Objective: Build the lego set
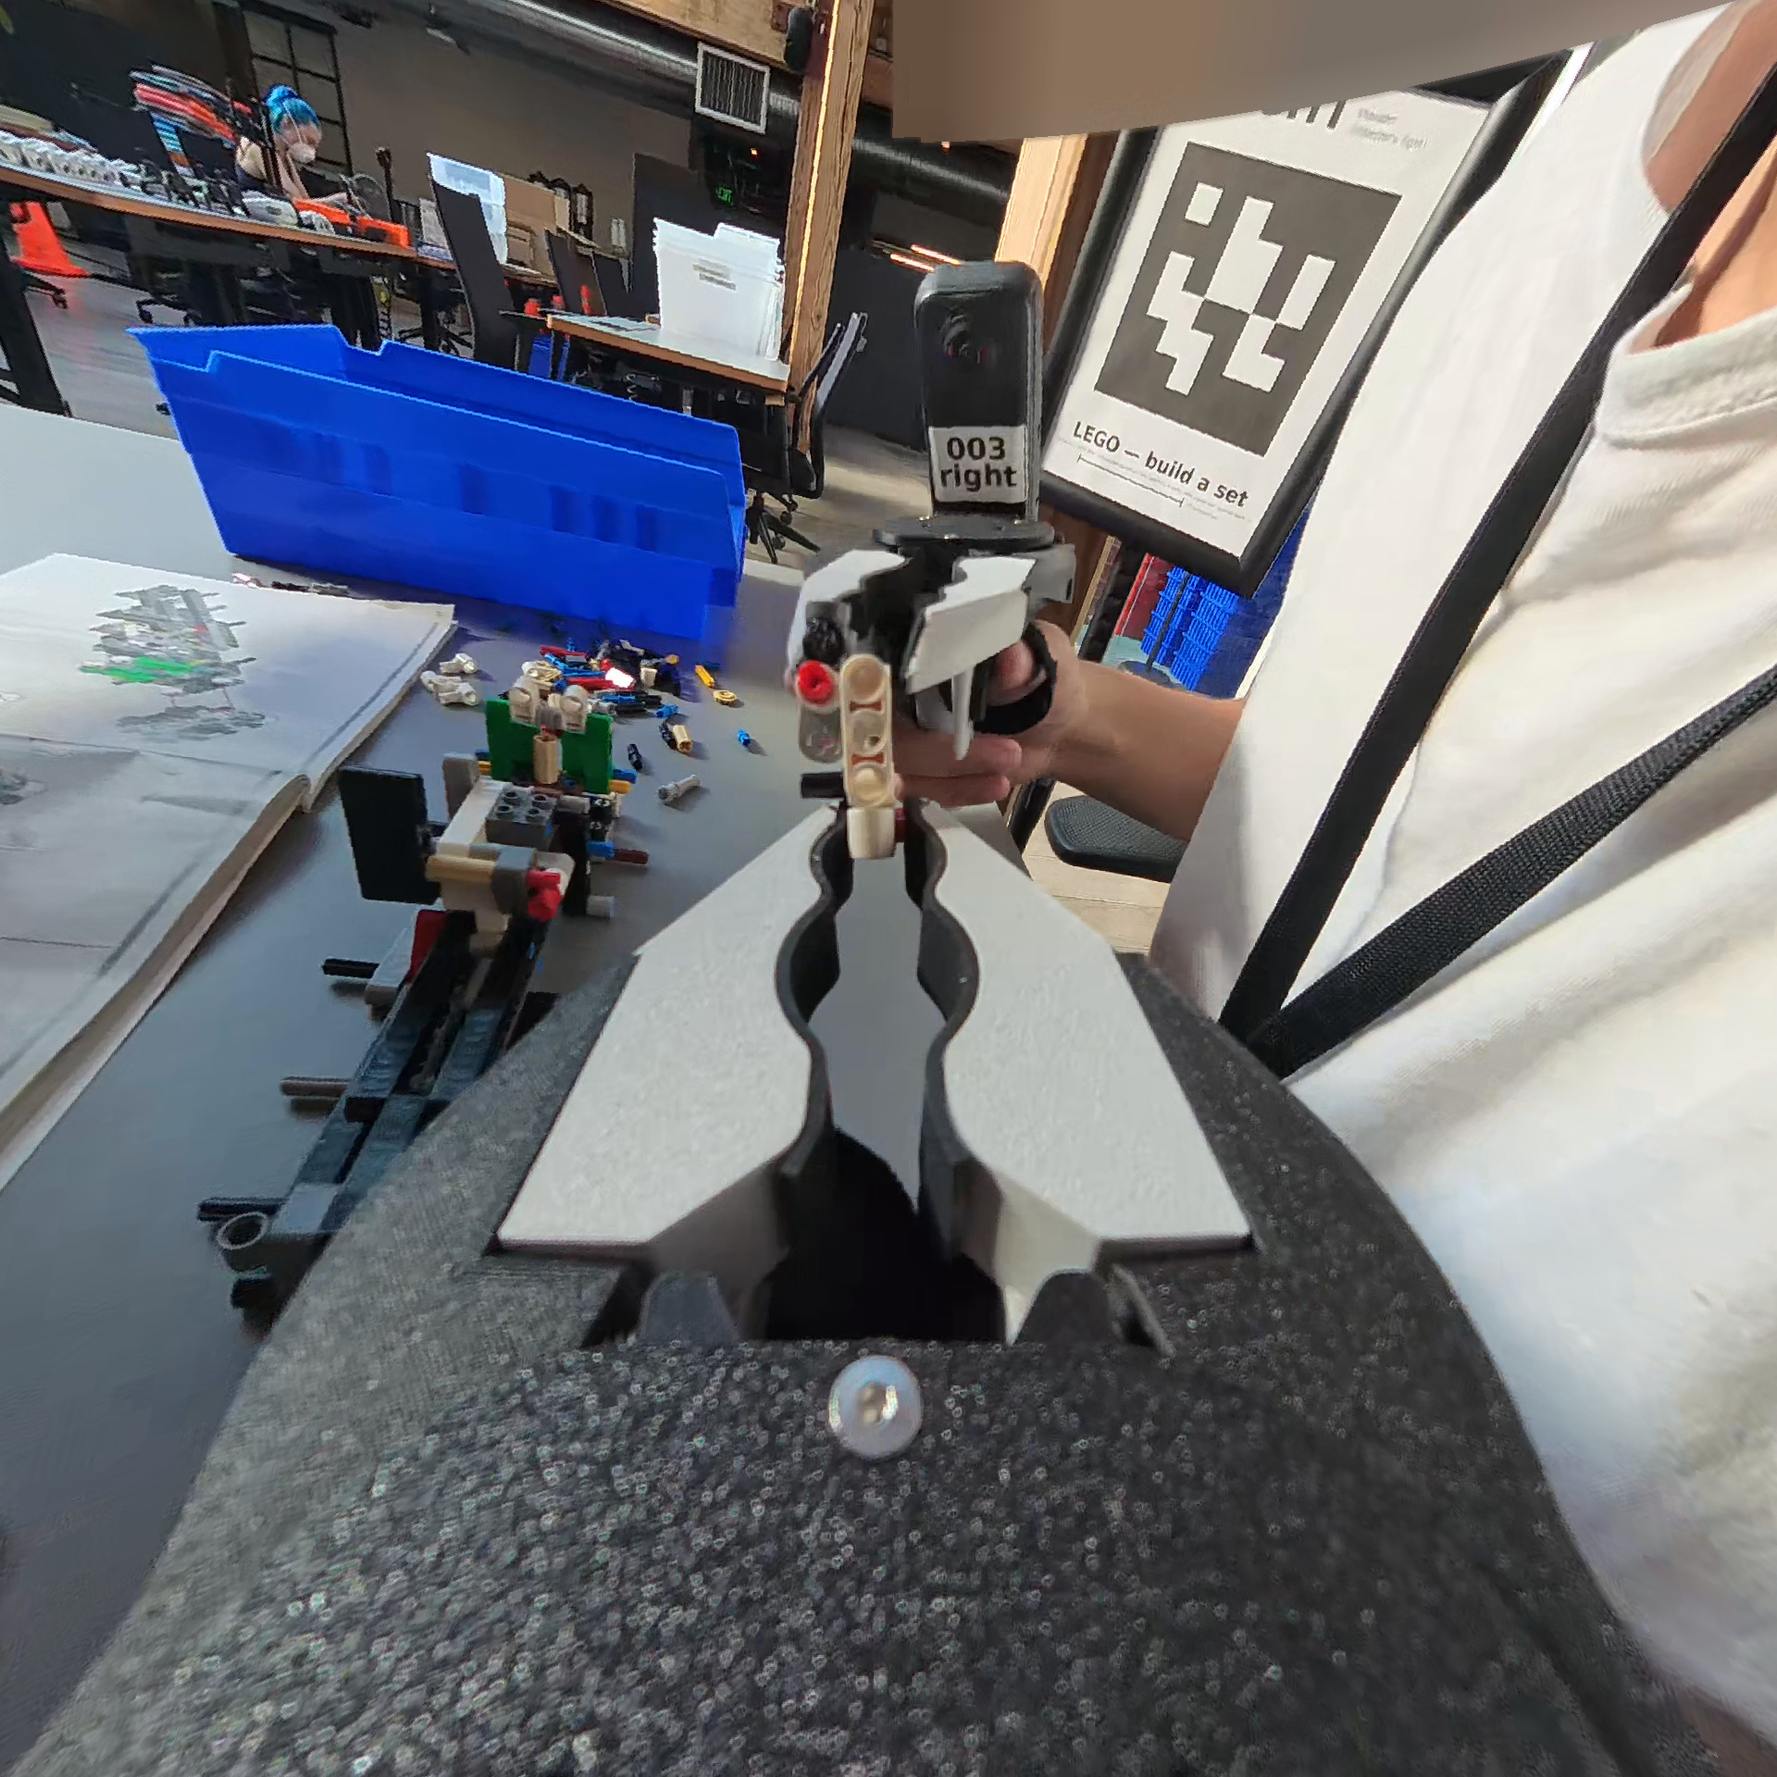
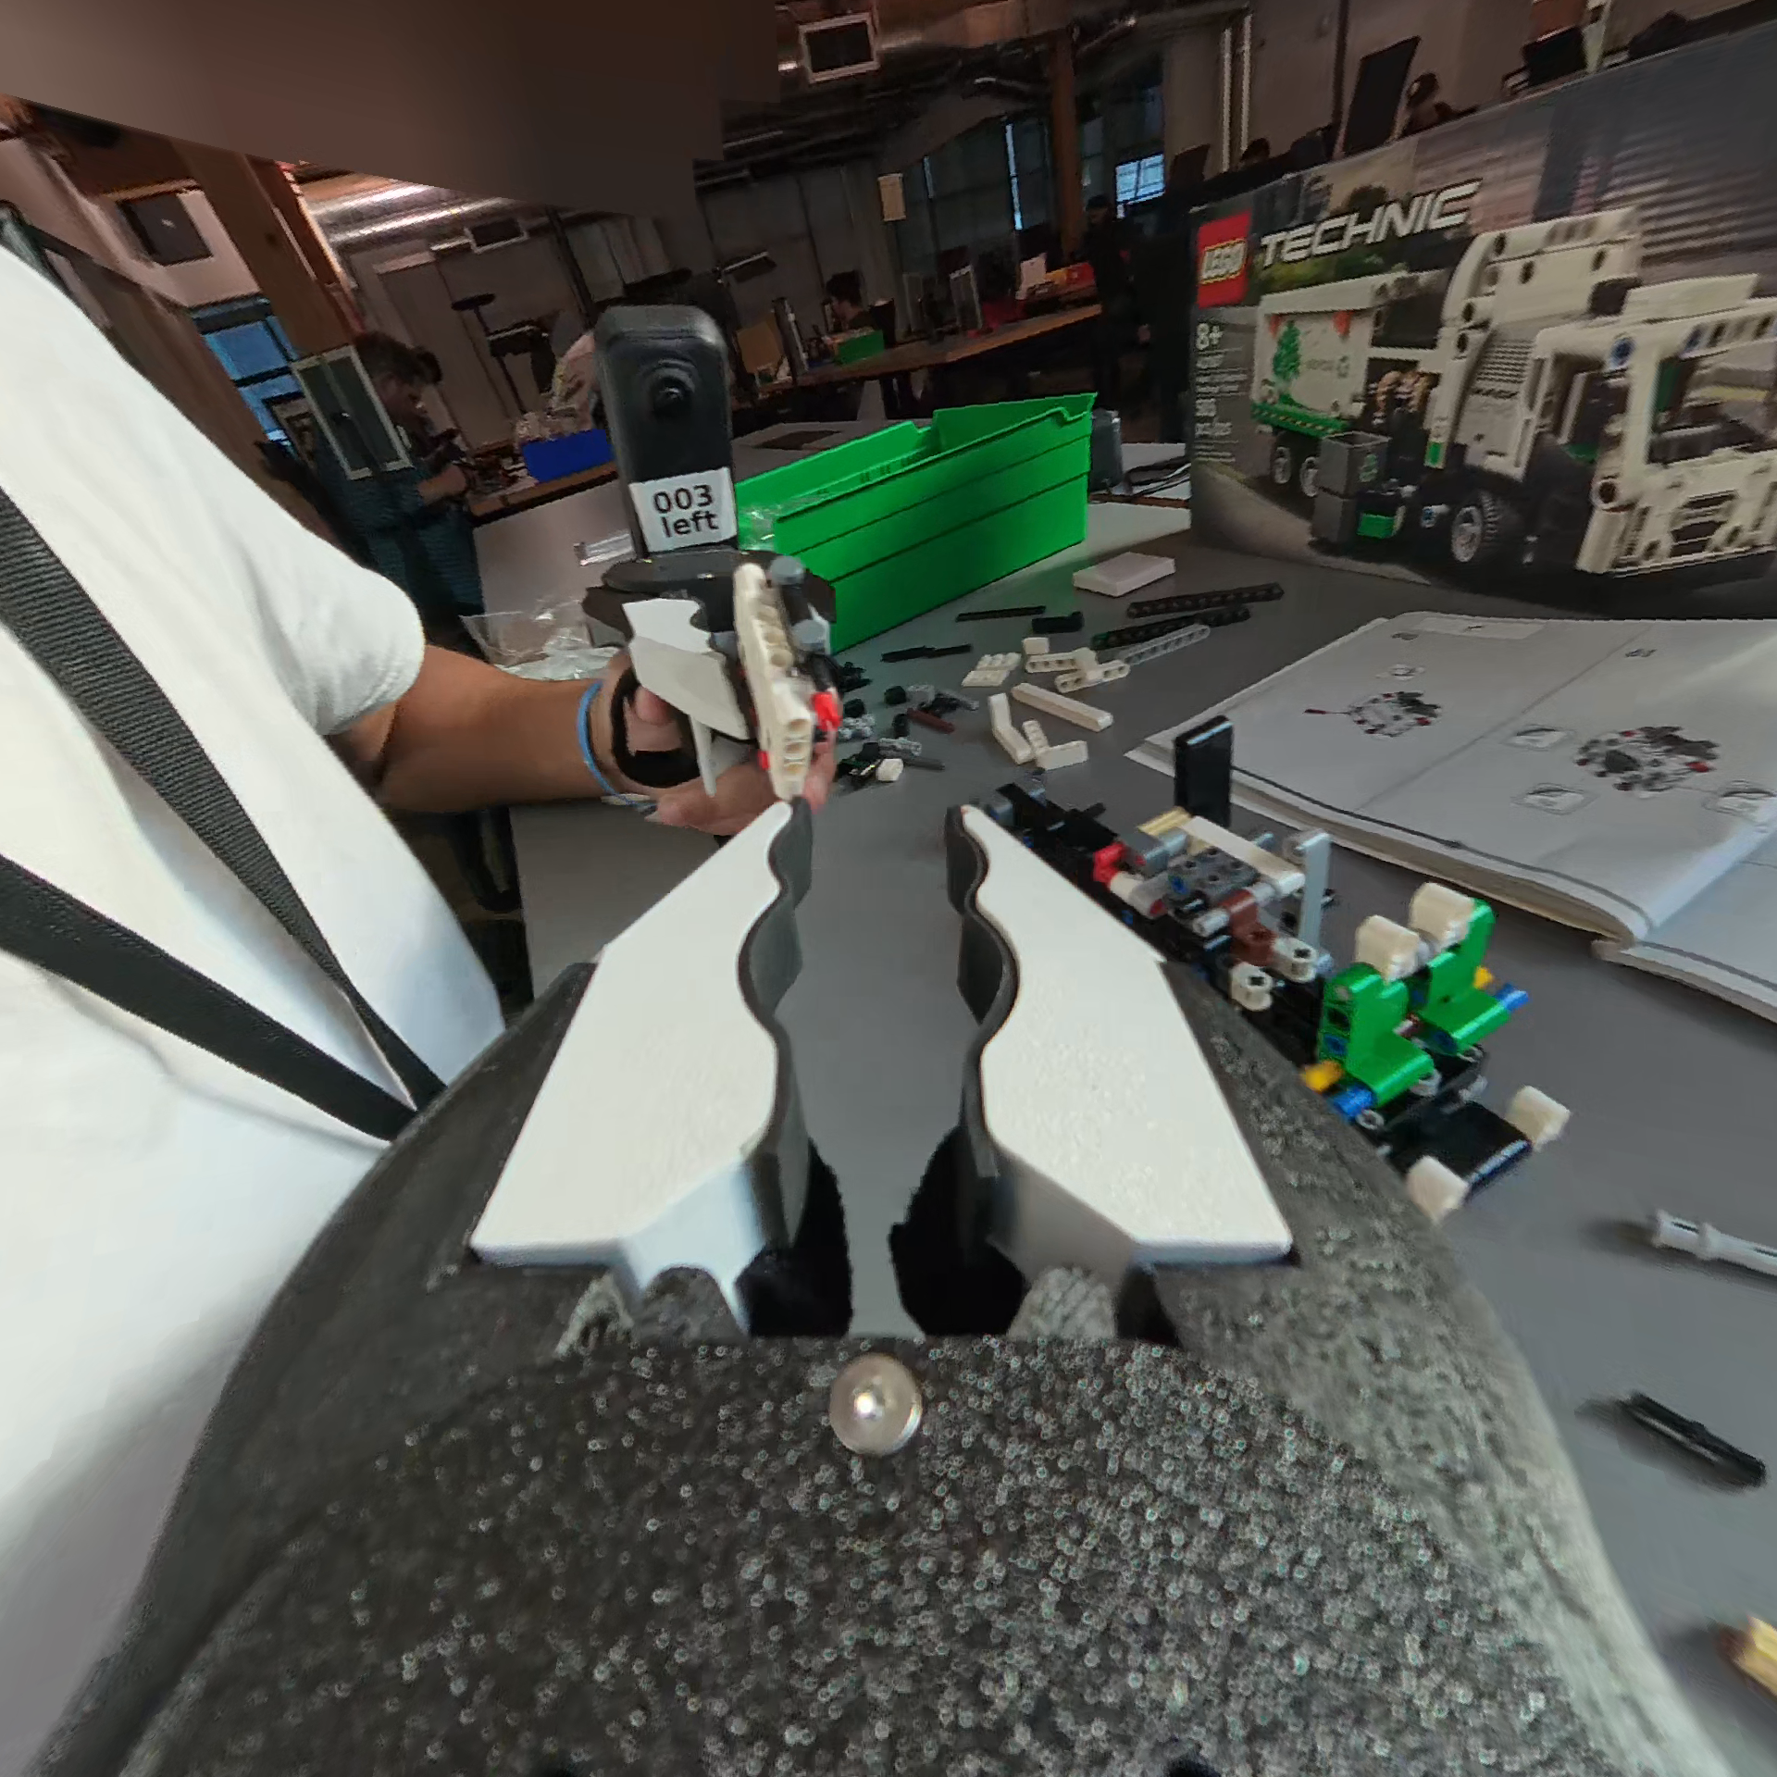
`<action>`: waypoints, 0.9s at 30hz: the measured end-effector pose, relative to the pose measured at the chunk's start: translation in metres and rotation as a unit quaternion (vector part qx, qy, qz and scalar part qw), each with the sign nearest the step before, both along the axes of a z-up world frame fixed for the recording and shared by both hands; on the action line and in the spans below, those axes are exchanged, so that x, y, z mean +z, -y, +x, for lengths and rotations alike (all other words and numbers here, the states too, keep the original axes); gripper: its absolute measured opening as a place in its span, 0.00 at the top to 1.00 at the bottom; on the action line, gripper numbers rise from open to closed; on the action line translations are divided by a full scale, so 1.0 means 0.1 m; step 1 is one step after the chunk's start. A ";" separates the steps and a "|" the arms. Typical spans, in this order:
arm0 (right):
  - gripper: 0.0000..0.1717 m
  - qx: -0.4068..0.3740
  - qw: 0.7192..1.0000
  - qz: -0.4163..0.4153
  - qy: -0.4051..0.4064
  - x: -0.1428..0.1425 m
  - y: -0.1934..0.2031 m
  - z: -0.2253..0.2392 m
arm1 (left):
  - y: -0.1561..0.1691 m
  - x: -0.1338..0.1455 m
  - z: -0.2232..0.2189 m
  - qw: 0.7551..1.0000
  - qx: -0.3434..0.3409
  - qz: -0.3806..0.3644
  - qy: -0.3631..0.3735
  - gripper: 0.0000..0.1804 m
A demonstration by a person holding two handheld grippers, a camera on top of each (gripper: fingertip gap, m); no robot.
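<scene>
My left gripper (image 1: 873, 817) is shut on the lower end of a cream beam with round holes (image 1: 868, 731), which carries a red pin (image 1: 815, 681) and a grey piece. It holds the beam in the air above the table edge. The beam also shows in the right wrist view (image 2: 769, 692). My right gripper (image 2: 877, 827) is open and empty, and its left fingertip (image 2: 790, 846) is just below the beam's end. The right gripper also shows in the left wrist view (image 1: 894, 615), right behind the beam's top. A partly built brick model (image 2: 1250, 894) lies on the grey table (image 2: 865, 962).
An open instruction booklet (image 2: 1490, 750) lies beyond the model, with the set's box (image 2: 1490, 385) behind it. Loose parts (image 2: 1048, 692) are scattered near a green bin (image 2: 923, 500). A blue bin (image 1: 462, 481) stands at the far side. A person in a white shirt (image 1: 1442, 865) holds both grippers. The grippers' ends are close to 7 cm from one another.
</scene>
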State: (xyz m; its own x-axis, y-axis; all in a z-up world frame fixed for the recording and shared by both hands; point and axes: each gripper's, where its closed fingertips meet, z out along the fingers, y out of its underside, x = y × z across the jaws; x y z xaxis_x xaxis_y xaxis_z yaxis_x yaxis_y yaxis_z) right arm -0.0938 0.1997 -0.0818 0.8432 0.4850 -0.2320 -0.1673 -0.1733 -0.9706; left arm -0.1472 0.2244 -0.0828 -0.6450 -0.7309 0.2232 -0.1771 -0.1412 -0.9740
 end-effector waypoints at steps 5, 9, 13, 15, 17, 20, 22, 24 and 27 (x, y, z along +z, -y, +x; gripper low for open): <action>0.84 0.040 0.999 0.003 0.026 -0.12 -0.03 -0.27 | 0.17 0.01 0.11 0.997 -0.035 -0.062 -0.039 0.96; 0.88 0.045 0.999 0.021 0.011 -0.05 0.03 -0.30 | 0.30 0.05 0.14 0.987 -0.073 -0.128 -0.062 0.96; 0.91 0.044 0.999 0.021 -0.013 0.00 0.12 -0.30 | 0.39 0.03 0.14 0.986 -0.090 -0.125 -0.070 0.96; 0.91 0.037 0.999 0.022 -0.019 0.02 0.12 -0.27 | 0.41 0.03 0.16 0.988 -0.081 -0.114 -0.065 0.96; 0.94 0.040 0.999 0.015 -0.029 0.02 0.12 -0.25 | 0.41 0.00 0.19 0.989 -0.071 -0.106 -0.072 0.96; 0.96 0.052 0.998 0.000 -0.034 0.01 0.12 -0.25 | 0.41 -0.04 0.22 0.990 -0.065 -0.098 -0.081 0.96; 0.96 0.049 0.998 -0.011 -0.029 -0.02 0.10 -0.24 | 0.38 -0.08 0.23 0.991 -0.059 -0.078 -0.088 0.95; 0.97 0.041 0.999 -0.018 -0.030 -0.04 0.07 -0.23 | 0.36 -0.15 0.23 0.993 -0.053 -0.044 -0.095 0.92; 0.97 0.021 0.998 -0.049 -0.031 -0.13 0.02 -0.16 | 0.29 -0.29 0.24 0.994 -0.028 0.030 -0.102 0.84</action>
State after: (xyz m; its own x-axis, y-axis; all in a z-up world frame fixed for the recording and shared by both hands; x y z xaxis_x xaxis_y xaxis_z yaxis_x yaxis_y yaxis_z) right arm -0.1100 0.1974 -0.0947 0.8044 0.4926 -0.3320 -0.2175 -0.2758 -0.9363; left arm -0.1234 0.1954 -0.1115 -0.6300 -0.7115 0.3111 -0.3778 -0.0691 -0.9233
